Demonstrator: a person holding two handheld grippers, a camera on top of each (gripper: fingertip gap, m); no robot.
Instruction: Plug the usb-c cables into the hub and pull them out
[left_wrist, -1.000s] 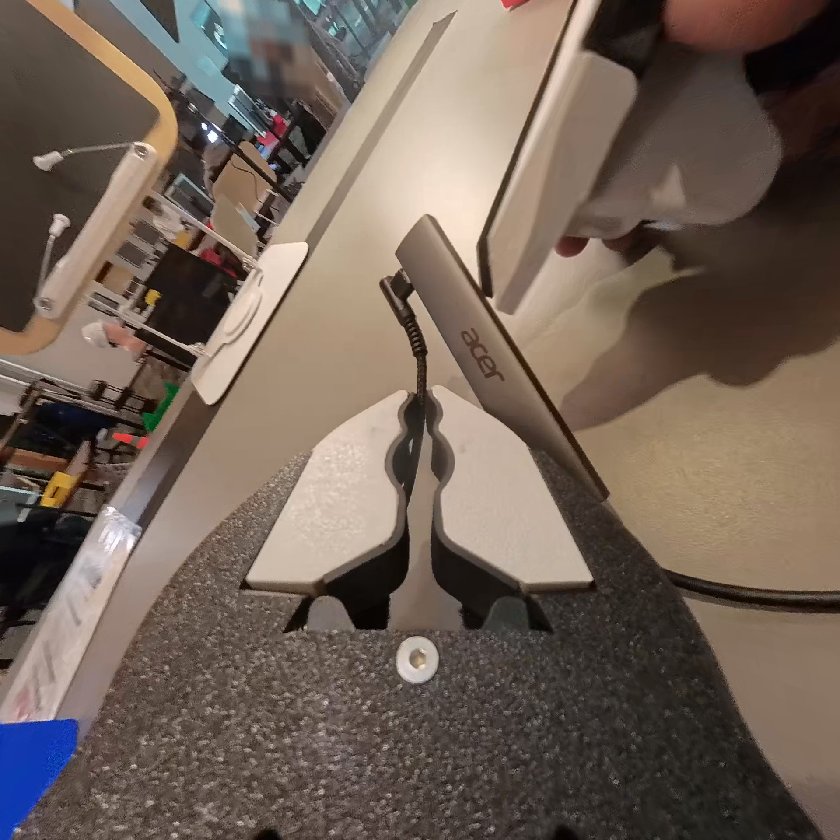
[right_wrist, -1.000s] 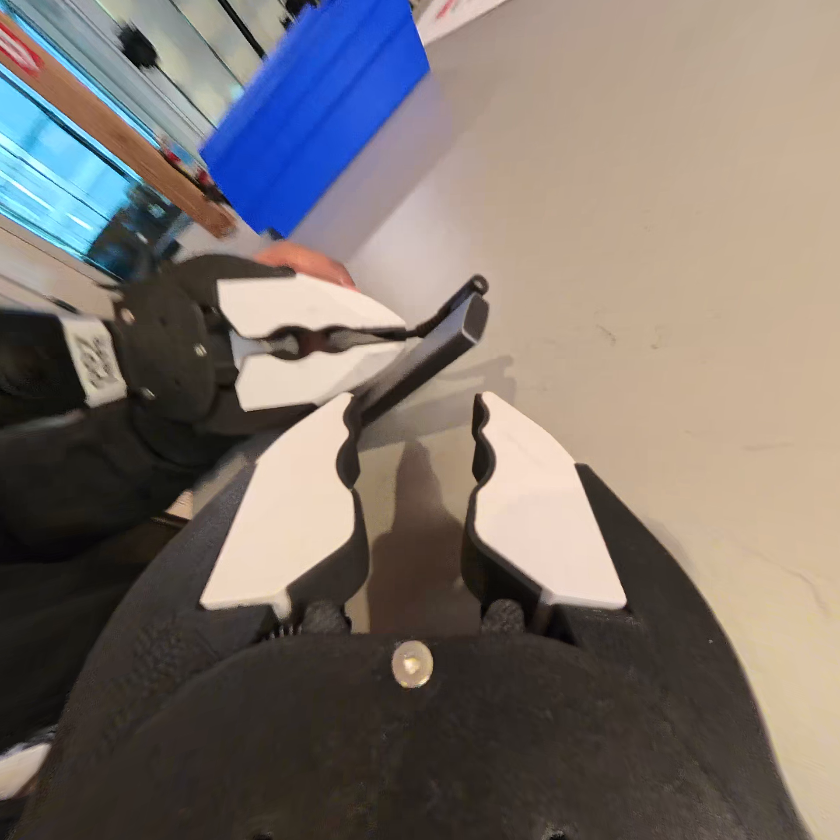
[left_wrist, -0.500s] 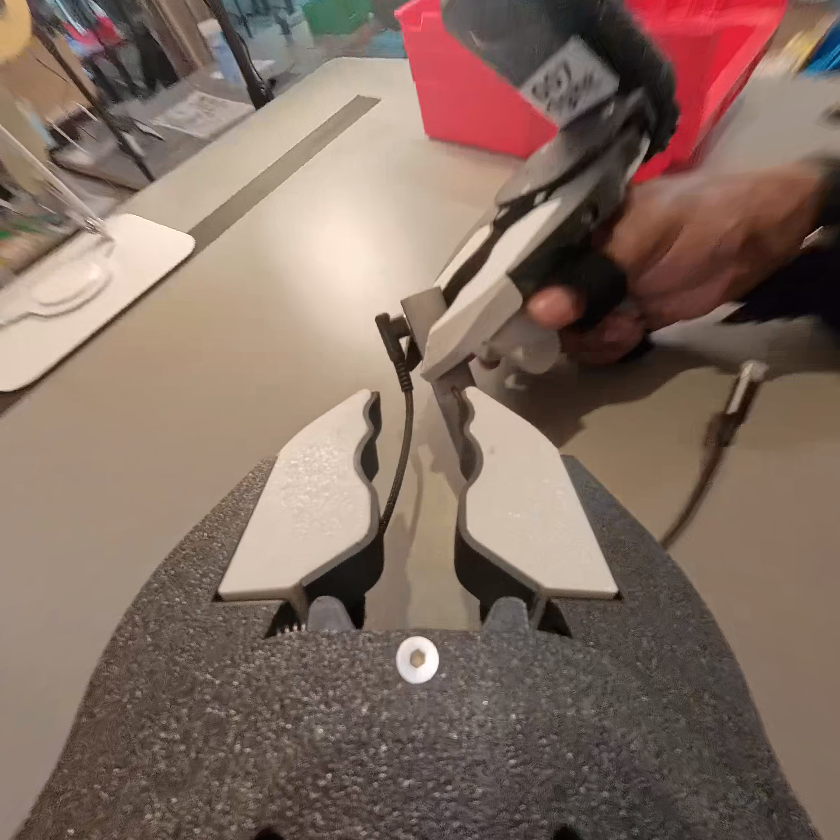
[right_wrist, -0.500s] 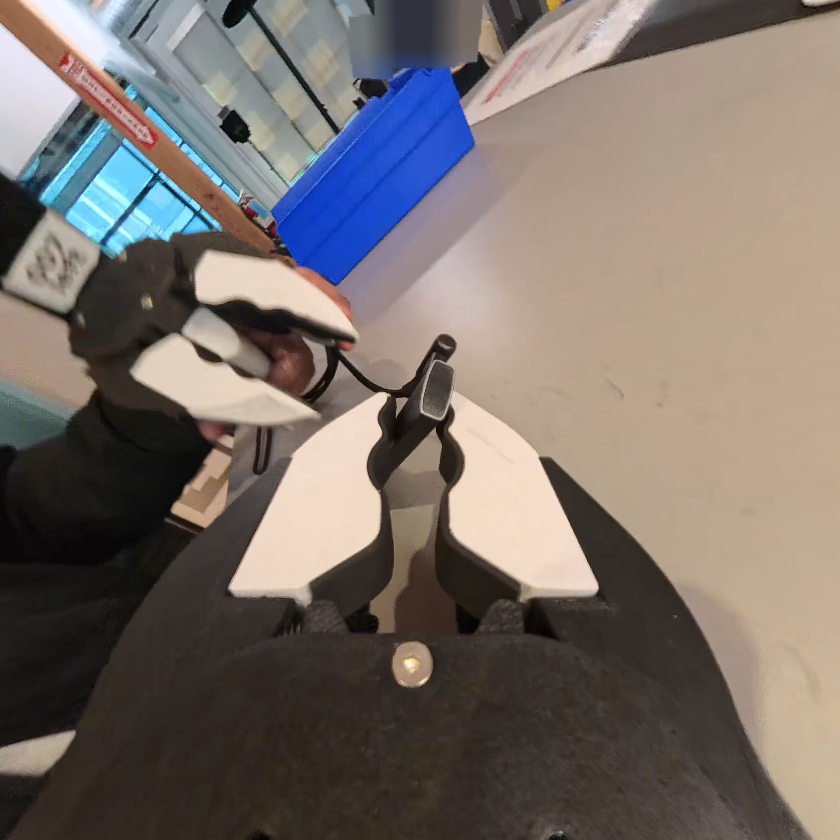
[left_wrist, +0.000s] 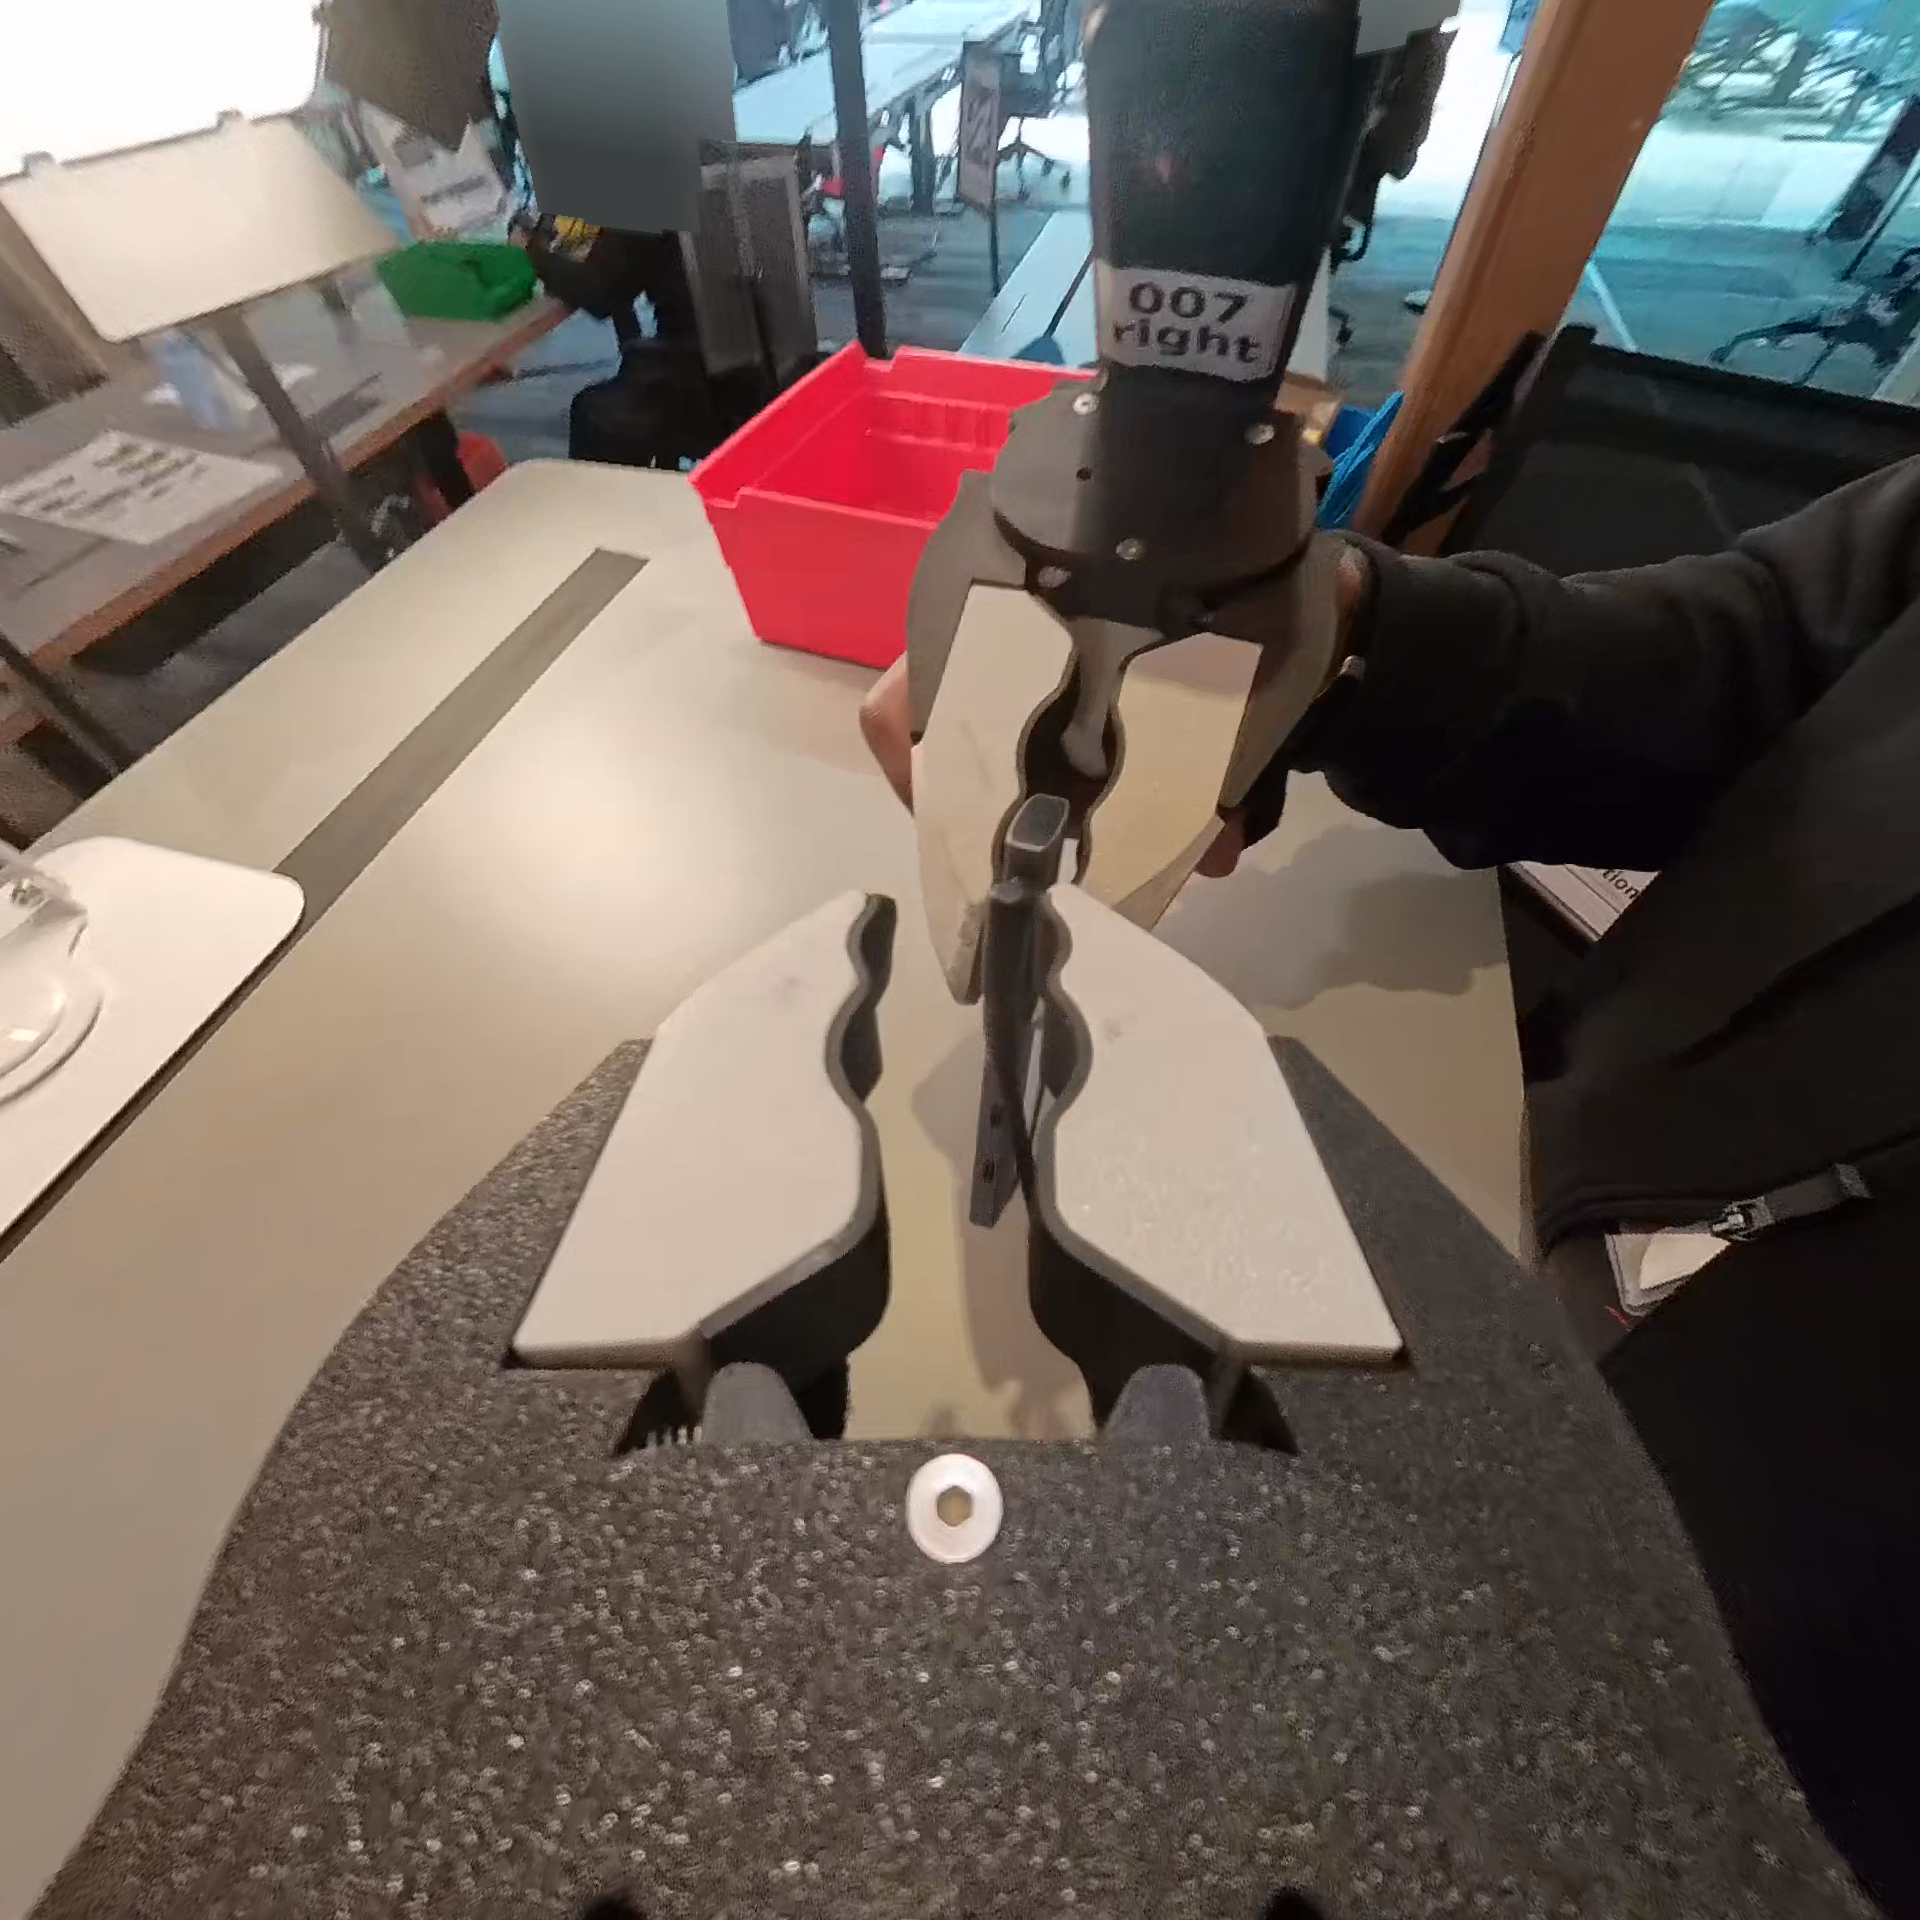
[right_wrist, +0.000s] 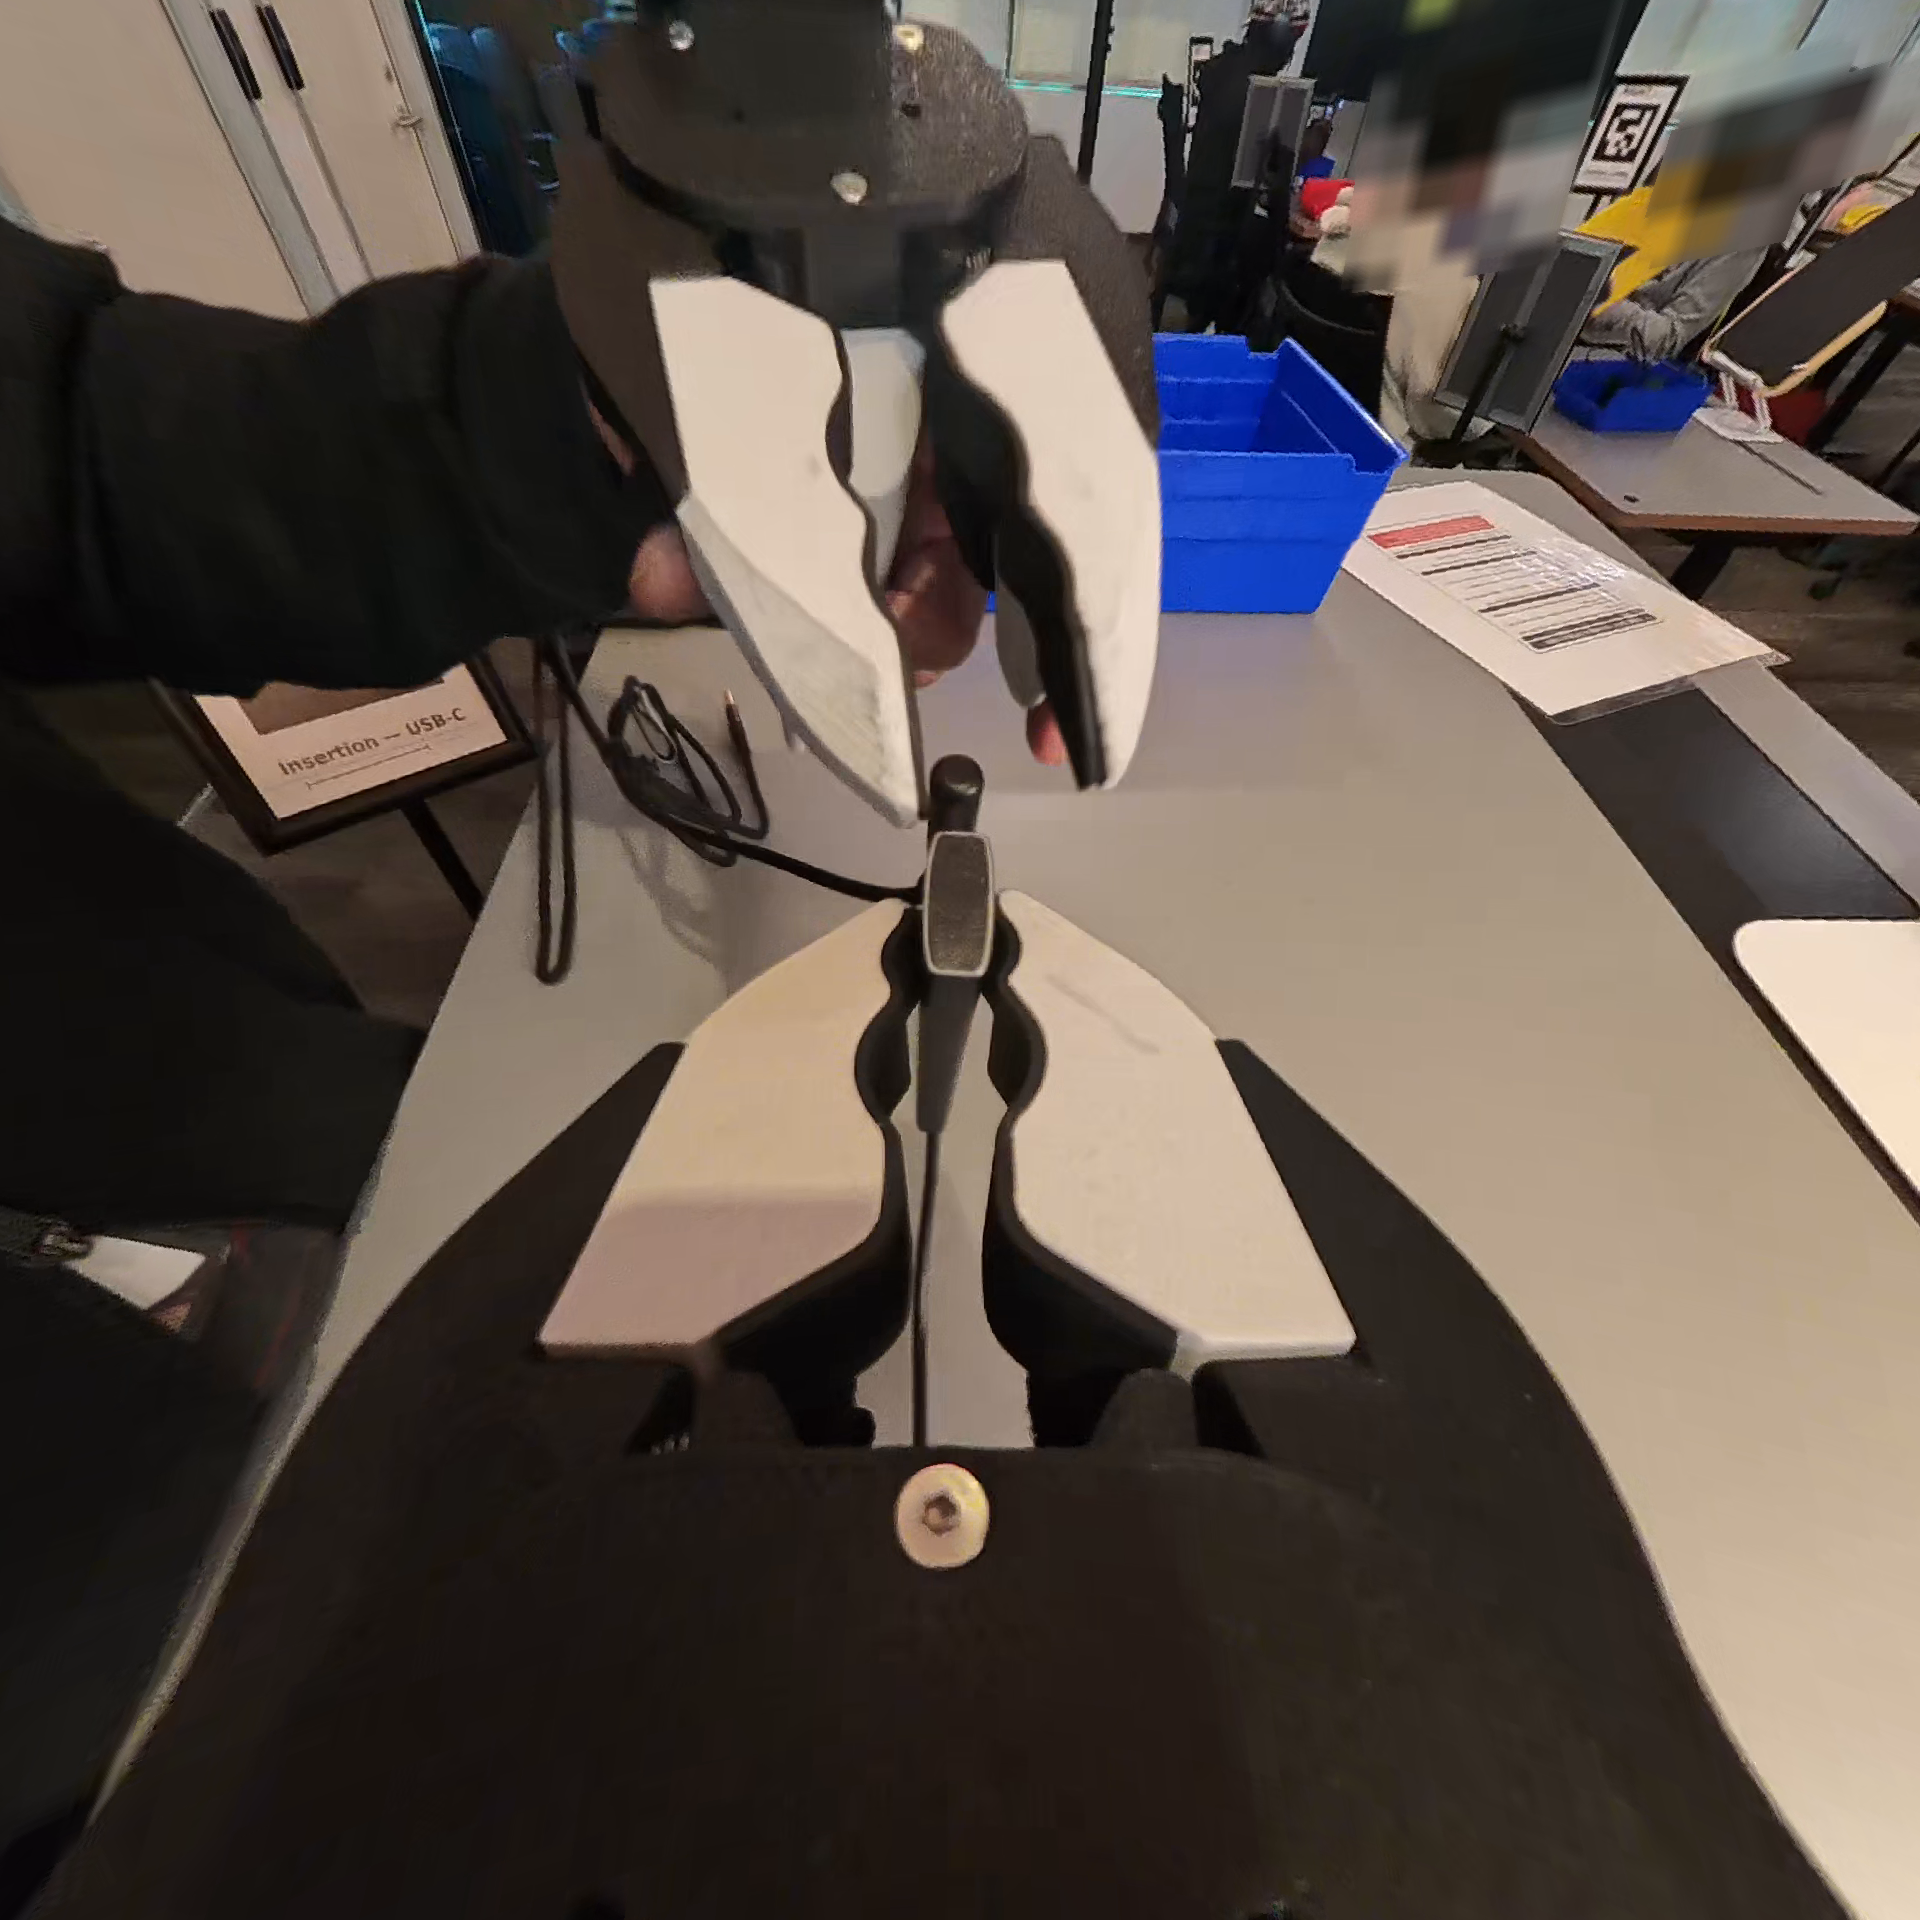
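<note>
Clamped between the fingers of the right gripper (right_wrist: 951, 914), the slim grey hub (right_wrist: 954, 935) is held edge-on above the grey table (right_wrist: 1455, 935), with a black usb-c cable (right_wrist: 665, 769) seen plugged at its far end and trailing off to a loose coil at the table's left edge. The left gripper (left_wrist: 961, 914) is seen with its fingers apart, nothing being gripped between them; the hub (left_wrist: 1013, 997) stands in the gap near its right finger, though contact cannot be told. In the right wrist view the left gripper (right_wrist: 1003, 800) hangs just beyond the cable's plug (right_wrist: 956, 790). A red bin (left_wrist: 862, 520) is set at the table's far end in the left wrist view, a blue bin (right_wrist: 1268, 488) and a laminated sheet (right_wrist: 1538, 603) in the other
</note>
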